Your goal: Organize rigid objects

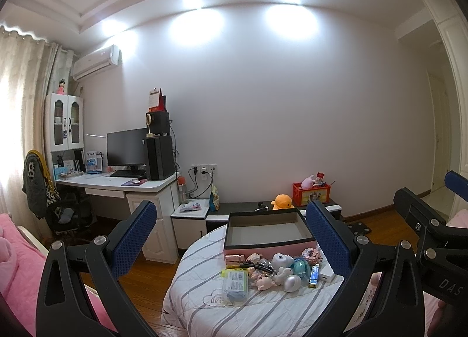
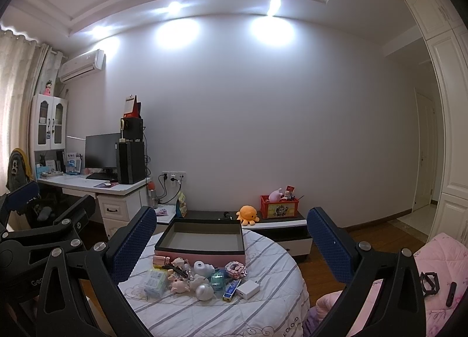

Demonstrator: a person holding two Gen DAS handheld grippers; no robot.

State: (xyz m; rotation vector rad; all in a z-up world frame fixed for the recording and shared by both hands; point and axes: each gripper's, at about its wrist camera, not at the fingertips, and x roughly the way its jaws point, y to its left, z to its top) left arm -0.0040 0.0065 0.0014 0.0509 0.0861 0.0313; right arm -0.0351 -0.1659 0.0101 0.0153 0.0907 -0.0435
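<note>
an open pink box with a dark rim (image 2: 201, 241) sits on a round table covered in a striped white quilt (image 2: 263, 302), at the table's far side. its long axis runs left to right across both views, its long pink wall faces the cameras, and its open top points up. it holds nothing that can be seen, so it is probably the container meant for sorting.

just in front of that wall lies a loose heap of small rigid items (image 2: 199, 275), some touching. among them are a clear plastic packet (image 2: 153, 280) at the left, a silver egg-shaped piece (image 2: 204, 291), a teal translucent container (image 2: 218, 277), a narrow blue and yellow stick (image 2: 231, 290) lying with its length pointing away towards the box, and a white charger block (image 2: 248, 288) at the right edge. heaped beside the box, they look ready to be lifted in one at a time; none is inside yet.

the left gripper (image 1: 231, 237) and the right gripper (image 2: 232, 244) both hover above the near side of the table, jaws spread wide, holding nothing, each framing the heap. the task seems to be at its start.

beyond the table stand a low cabinet with an orange plush toy (image 2: 248, 214) and a red crate (image 2: 279, 205), and a desk with a monitor (image 2: 102, 151) to the left.
</note>
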